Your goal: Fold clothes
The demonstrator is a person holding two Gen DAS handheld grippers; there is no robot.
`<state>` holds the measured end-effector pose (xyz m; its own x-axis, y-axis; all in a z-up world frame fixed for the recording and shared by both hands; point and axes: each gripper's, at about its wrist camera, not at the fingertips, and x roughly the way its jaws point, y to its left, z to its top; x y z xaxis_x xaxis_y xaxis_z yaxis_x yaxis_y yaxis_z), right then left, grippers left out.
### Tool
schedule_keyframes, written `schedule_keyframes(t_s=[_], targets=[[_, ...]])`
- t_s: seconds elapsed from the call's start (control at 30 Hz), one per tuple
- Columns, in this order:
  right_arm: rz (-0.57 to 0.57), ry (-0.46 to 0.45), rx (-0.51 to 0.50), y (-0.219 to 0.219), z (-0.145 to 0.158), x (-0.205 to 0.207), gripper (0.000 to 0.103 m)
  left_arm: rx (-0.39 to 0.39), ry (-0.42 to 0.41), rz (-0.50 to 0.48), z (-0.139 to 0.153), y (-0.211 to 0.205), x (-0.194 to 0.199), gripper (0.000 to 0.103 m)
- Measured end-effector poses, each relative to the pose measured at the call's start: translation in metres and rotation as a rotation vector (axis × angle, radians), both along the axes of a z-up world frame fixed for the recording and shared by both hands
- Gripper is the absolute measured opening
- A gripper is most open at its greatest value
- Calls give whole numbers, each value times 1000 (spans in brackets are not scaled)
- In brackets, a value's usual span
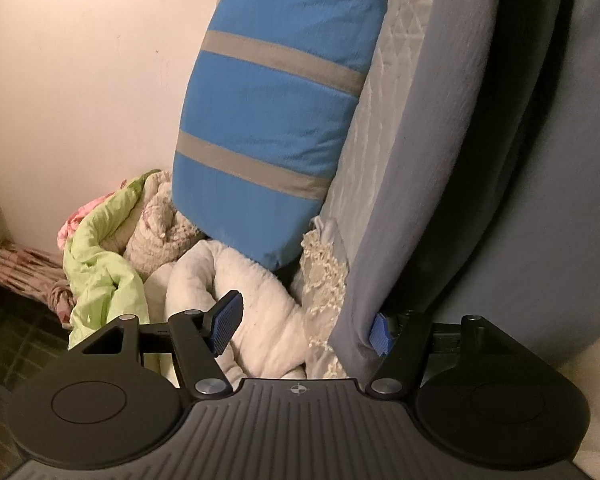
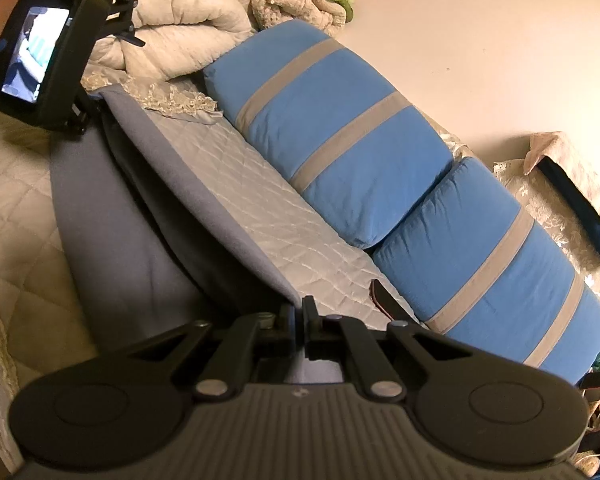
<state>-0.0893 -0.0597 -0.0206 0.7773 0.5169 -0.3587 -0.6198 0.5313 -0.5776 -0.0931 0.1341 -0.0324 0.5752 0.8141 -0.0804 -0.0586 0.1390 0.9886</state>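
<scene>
A grey-blue garment (image 2: pixel 112 216) lies on the quilted bed, with its far edge lifted and folded over (image 1: pixel 432 128). My right gripper (image 2: pixel 299 316) is shut on the near corner of that garment. My left gripper (image 1: pixel 304 326) is open; its right finger (image 1: pixel 381 332) touches the garment's other corner and its left finger (image 1: pixel 225 322) hangs over a white blanket. The left gripper's body also shows at the top left of the right wrist view (image 2: pixel 40 56).
Two blue pillows with grey stripes (image 2: pixel 340 128) lie along the wall beside the garment. A pile of white blanket (image 1: pixel 260 304), green cloth (image 1: pixel 100 264) and knit fabric sits at the bed's end. The quilted bedspread (image 2: pixel 16 208) surrounds the garment.
</scene>
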Motion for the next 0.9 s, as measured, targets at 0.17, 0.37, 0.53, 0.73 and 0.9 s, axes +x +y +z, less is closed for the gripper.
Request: schedule_keyframes(t_s=[0.17, 0.37, 0.53, 0.73, 0.9], targets=[[1, 4, 0, 0, 1, 1, 20, 8, 14, 34, -4, 14, 3, 63], [2, 4, 2, -1, 2, 1, 20, 26, 5, 52, -6, 19, 2, 63], [1, 9, 7, -1, 2, 1, 21, 67, -45, 91, 2, 22, 6, 64], [-8, 16, 10, -1, 3, 3, 21, 56, -12, 106, 7, 28, 7, 72], [-17, 51, 23, -2, 6, 10, 19, -120, 76, 93, 22, 40, 1, 72]])
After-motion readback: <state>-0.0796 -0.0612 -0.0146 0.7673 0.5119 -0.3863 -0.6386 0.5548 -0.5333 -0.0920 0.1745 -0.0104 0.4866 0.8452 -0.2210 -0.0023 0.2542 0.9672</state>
